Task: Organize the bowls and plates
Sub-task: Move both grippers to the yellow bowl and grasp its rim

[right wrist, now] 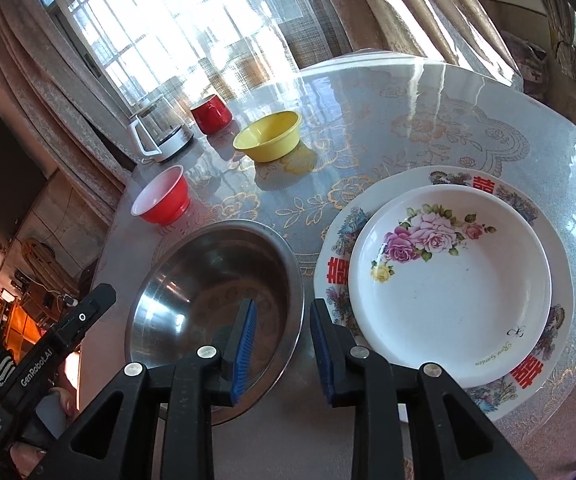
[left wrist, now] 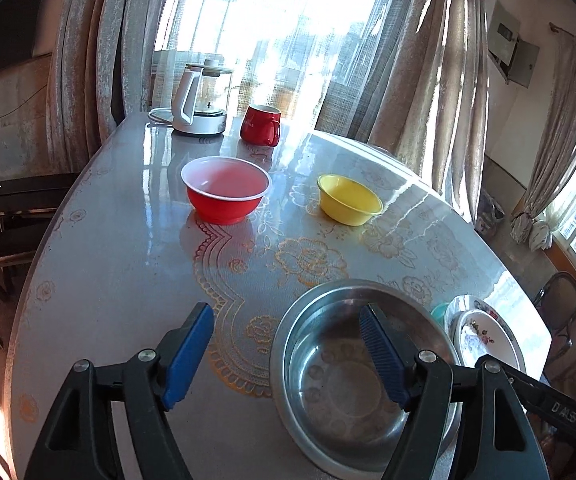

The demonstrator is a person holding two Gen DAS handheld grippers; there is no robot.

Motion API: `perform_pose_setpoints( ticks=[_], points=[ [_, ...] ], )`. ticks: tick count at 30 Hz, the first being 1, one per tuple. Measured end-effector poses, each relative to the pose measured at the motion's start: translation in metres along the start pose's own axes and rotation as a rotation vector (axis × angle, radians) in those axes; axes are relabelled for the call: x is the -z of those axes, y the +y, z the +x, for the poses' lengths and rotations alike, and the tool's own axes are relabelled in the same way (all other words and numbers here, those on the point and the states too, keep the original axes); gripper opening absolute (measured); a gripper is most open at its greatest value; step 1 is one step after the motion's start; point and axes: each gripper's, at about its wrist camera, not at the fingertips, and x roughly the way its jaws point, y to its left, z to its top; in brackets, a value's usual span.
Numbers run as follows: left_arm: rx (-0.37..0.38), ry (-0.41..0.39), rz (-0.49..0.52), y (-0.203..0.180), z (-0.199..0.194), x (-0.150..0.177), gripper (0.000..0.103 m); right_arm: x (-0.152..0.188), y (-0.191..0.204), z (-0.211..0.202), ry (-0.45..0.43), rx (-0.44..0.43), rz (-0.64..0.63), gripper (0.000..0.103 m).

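The left claw (left wrist: 288,354) is spread wide, pinching nothing, 1 pad over the steel bowl (left wrist: 352,392) and the other over bare tabletop (left wrist: 127,272). The right claw (right wrist: 281,346) is also spread, straddling that bowl's (right wrist: 207,280) rim, with the small floral plate (right wrist: 448,280) stacked on the large plate (right wrist: 528,392) just beside its right finger. Ahead of both claws sit the red bowl (left wrist: 225,190) and yellow bowl (left wrist: 350,199).

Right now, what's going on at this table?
A person with two handheld grippers is sorting dishes. Both grippers are open: the left gripper hovers at the steel bowl, one finger over its inside, and the right gripper straddles that bowl's rim. A rose plate already sits stacked on the larger patterned plate. The red bowl and yellow bowl stand apart, farther back.
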Motion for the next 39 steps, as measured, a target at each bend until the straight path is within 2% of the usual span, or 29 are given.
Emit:
perform_pose_setpoints(
  ticks=[4,14,19,21,25,27,29,30,34,37,39],
  points=[
    [-0.021,0.004,0.056,-0.013,0.011,-0.02,0.084,-0.009,-0.009,-0.007,-0.024,0.029,0.011,0.028],
    [-0.036,0.036,0.128,-0.021,0.064,-0.082,0.085,-0.041,-0.019,-0.004,-0.017,0.116,0.033,0.028],
    [-0.07,0.067,0.101,-0.008,0.087,-0.116,0.086,-0.061,-0.014,0.004,-0.029,0.145,0.016,0.029],
    [-0.058,0.082,0.101,-0.005,0.1,-0.125,0.092,-0.072,-0.009,0.013,-0.019,0.131,0.01,0.029],
    [-0.024,0.112,0.112,-0.006,0.136,-0.132,0.092,-0.1,0.002,0.042,0.025,0.123,0.001,0.032],
    [0.023,0.133,0.122,-0.006,0.153,-0.129,0.092,-0.115,0.008,0.057,0.032,0.122,-0.014,0.032],
    [0.115,0.135,0.108,-0.002,0.166,-0.123,0.091,-0.129,0.013,0.071,0.037,0.106,-0.017,0.032],
    [0.132,0.149,0.097,-0.001,0.174,-0.12,0.091,-0.137,0.013,0.078,0.041,0.095,-0.011,0.032],
    [0.154,0.173,0.071,0.006,0.19,-0.113,0.089,-0.163,0.011,0.114,0.08,0.074,0.022,0.037],
    [0.187,0.183,0.023,0.011,0.192,-0.114,0.091,-0.175,0.009,0.142,0.124,0.081,0.034,0.037],
    [0.181,0.193,0.016,0.014,0.196,-0.114,0.091,-0.183,0.007,0.162,0.162,0.07,0.041,0.037]
  ],
)
